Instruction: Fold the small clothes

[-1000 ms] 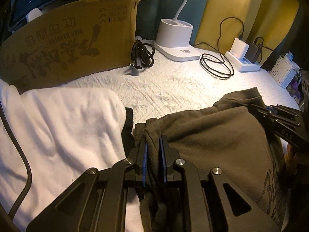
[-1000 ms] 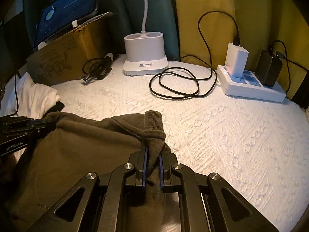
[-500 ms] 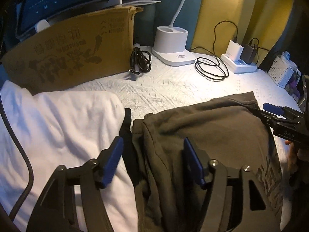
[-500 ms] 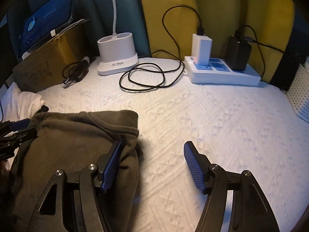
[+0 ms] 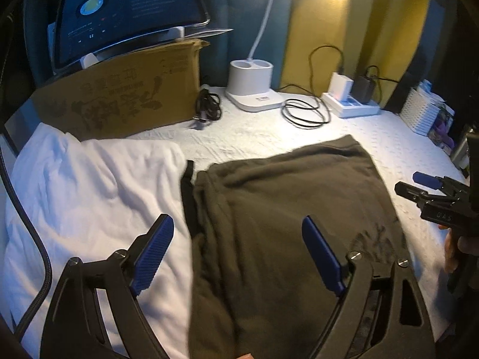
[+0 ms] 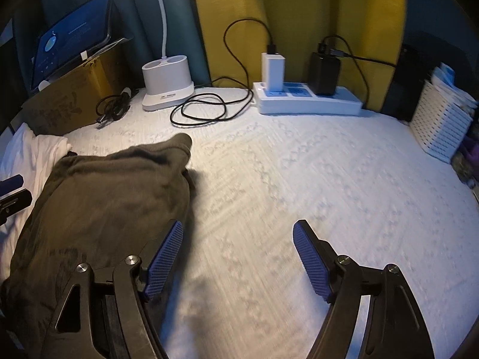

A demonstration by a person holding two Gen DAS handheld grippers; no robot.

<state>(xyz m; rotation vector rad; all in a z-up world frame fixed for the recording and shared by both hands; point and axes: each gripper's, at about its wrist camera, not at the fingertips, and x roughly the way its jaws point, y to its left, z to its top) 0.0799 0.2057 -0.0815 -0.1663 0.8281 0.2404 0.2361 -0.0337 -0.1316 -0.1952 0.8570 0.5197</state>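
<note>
Left gripper (image 5: 238, 252), right gripper (image 6: 238, 258), black linkages, silver screws, ribbed blue pads (image 5: 152, 255)

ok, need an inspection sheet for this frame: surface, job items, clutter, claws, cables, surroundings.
Surface: white textured bedspread, bare on its right half.
Job's things: folded olive-green fabric garment lying flat; white crumpled cloth beside it, with a dark strip showing between them.
Clutter: brown printed cardboard box, white slatted plastic basket.
Claws: left claw opening above the garment's left edge, gripping nothing; right claw opening, nothing between its pads, left pad over the garment's edge.
Cables: loose black coiled cable; black bundled cable; white power strip with two chargers.
Surroundings: white lamp base, lit tablet screen, yellow curtain.
</note>
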